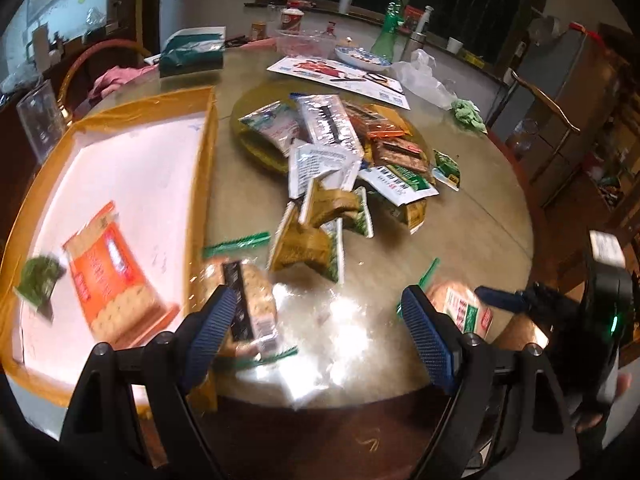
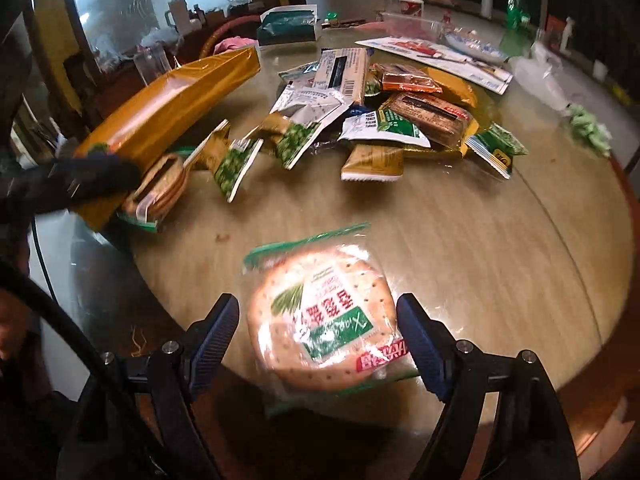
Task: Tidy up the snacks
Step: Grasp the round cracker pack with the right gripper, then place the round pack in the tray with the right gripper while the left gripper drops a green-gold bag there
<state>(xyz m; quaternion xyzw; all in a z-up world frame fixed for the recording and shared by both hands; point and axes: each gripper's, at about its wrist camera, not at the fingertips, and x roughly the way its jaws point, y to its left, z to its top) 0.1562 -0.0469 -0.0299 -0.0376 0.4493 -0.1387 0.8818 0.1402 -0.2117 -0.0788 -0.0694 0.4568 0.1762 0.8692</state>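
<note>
A yellow-taped box [image 1: 208,152] with a white floor holds an orange cracker pack [image 1: 116,276] and a green pea pack [image 1: 40,280]. My left gripper [image 1: 320,328] is open over the table by the box's near corner. A round cracker pack [image 1: 244,308] lies just behind its left finger [image 1: 212,320], not gripped. My right gripper [image 2: 320,336] is open, with another round cracker pack [image 2: 328,320] lying flat on the table between its fingers. Its left pad stands apart from the pack. A heap of mixed snack packs [image 2: 360,112] sits mid-table on a yellow disc.
The round glass-topped table [image 2: 440,240] ends just below both grippers. At the far side stand a green bottle [image 1: 390,28], a plate [image 1: 362,58], a leaflet [image 1: 340,76], a plastic bag [image 1: 424,76] and a teal bag [image 1: 192,54]. A green cloth [image 1: 466,114] lies at the right rim.
</note>
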